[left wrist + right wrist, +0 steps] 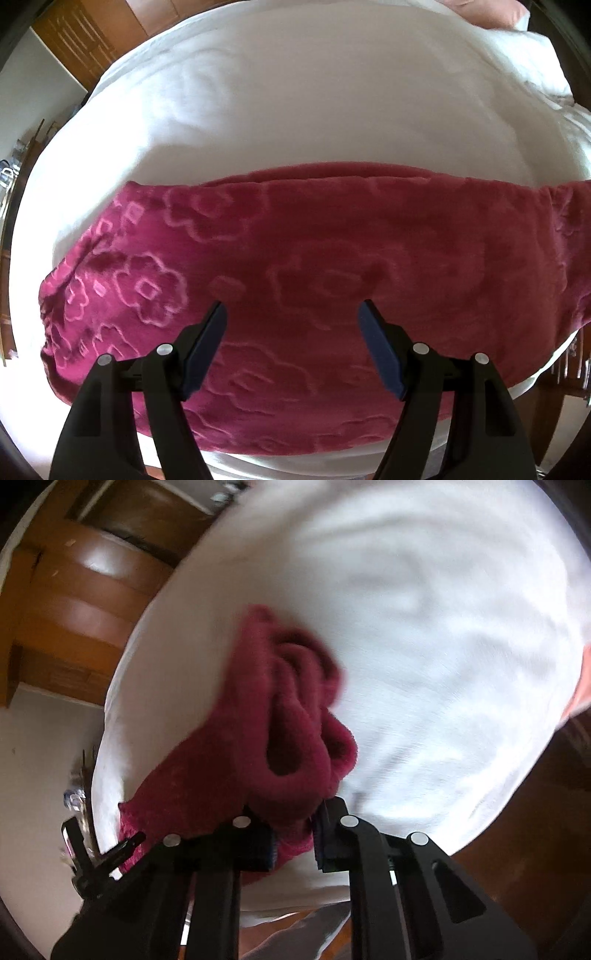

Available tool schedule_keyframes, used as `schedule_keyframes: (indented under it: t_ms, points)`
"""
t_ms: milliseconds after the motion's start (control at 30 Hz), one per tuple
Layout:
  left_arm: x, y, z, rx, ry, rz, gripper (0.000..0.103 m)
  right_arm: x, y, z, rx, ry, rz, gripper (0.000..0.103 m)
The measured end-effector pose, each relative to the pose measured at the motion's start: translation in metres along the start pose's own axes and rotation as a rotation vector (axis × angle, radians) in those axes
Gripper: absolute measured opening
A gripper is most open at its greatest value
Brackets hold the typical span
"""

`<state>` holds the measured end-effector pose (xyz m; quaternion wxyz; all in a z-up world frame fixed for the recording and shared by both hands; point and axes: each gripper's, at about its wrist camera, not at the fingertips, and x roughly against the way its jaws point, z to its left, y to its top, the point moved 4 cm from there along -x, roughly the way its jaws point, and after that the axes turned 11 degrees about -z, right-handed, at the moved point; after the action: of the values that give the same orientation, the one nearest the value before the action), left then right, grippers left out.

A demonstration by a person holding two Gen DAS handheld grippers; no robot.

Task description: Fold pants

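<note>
one pair of deep pink fleece pants (332, 295) lay as a broad band across the near part of the bed (295, 122), running from about 9 o'clock to 3 o'clock in the left wrist view, with raised flower outlines pressed into the pile. its far edge was a rounded fold. in the right wrist view a bunched end of the pants (273, 731) rose off the white cover in thick folds toward 12 o'clock, blurred at its top.

the right gripper (293, 840) had its fingers (325, 842) pinching that bunched fleece, cloth filling the gap between them. the left gripper (291, 332) hovered over the middle of the band, its fingers (205, 350) spread wide with nothing between them; whether the tips touched the fabric could not be told.

the bed's white cover (443, 627) was rumpled and spread outward on every side. a pink pillow (487, 13) sat at 1 o'clock in the left view. wooden furniture (85, 602) stood off the bed at 10 o'clock in the right view, above a pale floor (40, 775).
</note>
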<state>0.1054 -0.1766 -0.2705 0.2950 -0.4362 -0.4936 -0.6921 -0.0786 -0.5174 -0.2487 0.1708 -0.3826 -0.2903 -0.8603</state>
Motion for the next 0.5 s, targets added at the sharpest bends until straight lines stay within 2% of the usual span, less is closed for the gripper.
schedule_keyframes:
  t_ms: [233, 400, 500]
  points:
    - [0.01, -0.003, 0.049, 0.006, -0.022, -0.025, 0.073, 0.023, -0.02, 0.099, 0.254, 0.017, -0.084, 0.014]
    - [0.015, -0.011, 0.09, 0.027, -0.023, -0.031, 0.073, 0.02, -0.041, 0.151, 0.312, 0.049, -0.101, 0.014]
    - [0.016, -0.017, 0.118, 0.052, -0.027, -0.031, 0.073, 0.014, -0.059, 0.187, 0.388, 0.057, -0.102, 0.014]
